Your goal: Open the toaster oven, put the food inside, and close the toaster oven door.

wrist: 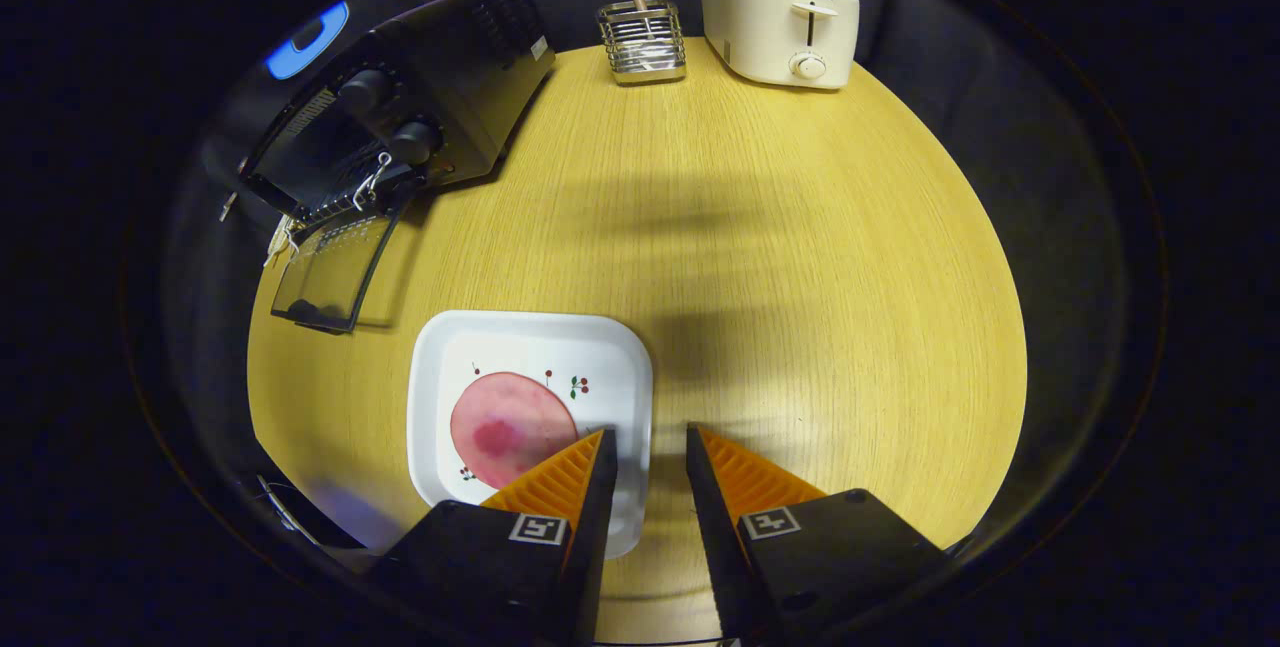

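A black toaster oven (pixel 420 117) stands at the far left of the wooden table, its glass door (pixel 330 272) folded down open toward me. A round pink slice of food (pixel 505 425) lies on a white square plate (pixel 560 347) close in front of me. My gripper (pixel 650 437) hovers above the table with its fingers apart and nothing between them. The left finger overlaps the plate's right side and touches the edge of the food in the view; the right finger is over bare table.
A cream pop-up toaster (pixel 780 27) stands at the far end of the table (pixel 800 257). Beside it, a wire utensil holder (pixel 642 42) holds a wooden handle. The table's edges curve away on the right and near left.
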### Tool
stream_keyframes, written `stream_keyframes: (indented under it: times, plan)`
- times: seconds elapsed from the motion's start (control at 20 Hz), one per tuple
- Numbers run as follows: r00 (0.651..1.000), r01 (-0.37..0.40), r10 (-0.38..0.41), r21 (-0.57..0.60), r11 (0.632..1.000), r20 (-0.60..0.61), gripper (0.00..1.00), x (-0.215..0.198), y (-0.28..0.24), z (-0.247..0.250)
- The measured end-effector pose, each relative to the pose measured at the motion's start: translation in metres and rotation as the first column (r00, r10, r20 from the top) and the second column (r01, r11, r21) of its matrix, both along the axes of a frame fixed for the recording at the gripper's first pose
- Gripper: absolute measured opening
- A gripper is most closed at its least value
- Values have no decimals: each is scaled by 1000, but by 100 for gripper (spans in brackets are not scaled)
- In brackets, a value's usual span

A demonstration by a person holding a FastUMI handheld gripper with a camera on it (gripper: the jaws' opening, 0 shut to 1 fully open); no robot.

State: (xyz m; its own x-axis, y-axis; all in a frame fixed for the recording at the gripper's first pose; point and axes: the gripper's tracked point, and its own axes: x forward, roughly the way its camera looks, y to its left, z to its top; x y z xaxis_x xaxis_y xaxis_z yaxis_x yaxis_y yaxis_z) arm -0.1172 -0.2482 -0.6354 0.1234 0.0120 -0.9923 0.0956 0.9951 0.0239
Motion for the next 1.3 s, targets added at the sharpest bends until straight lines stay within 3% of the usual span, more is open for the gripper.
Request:
stream_keyframes:
  times: [0.15, 0.2, 0.25, 0.55, 0.65, 0.8, 1.05, 1.3]
  plan:
    - [1000, 4, -4, 2, 1000, -10, 49, 2, -1, -9]
    - [1000, 5, -5, 2, 1000, -18, 8, 8, -9, -50]
    - [1000, 10, -10, 9, 1000, -26, 12, 5, -9, -17]
    - [993, -72, 72, 6, 997, -92, 14, -1, -1, -18]
    - [987, -99, 101, 22, 995, -129, 5, -1, -1, -16]
    - [982, -113, 119, 52, 992, -148, 5, 0, 0, -16]
    - [974, -4, 57, 232, 973, -220, 5, -4, 6, -18]
    - [956, 172, -59, 385, 907, -287, 5, -13, 15, -14]
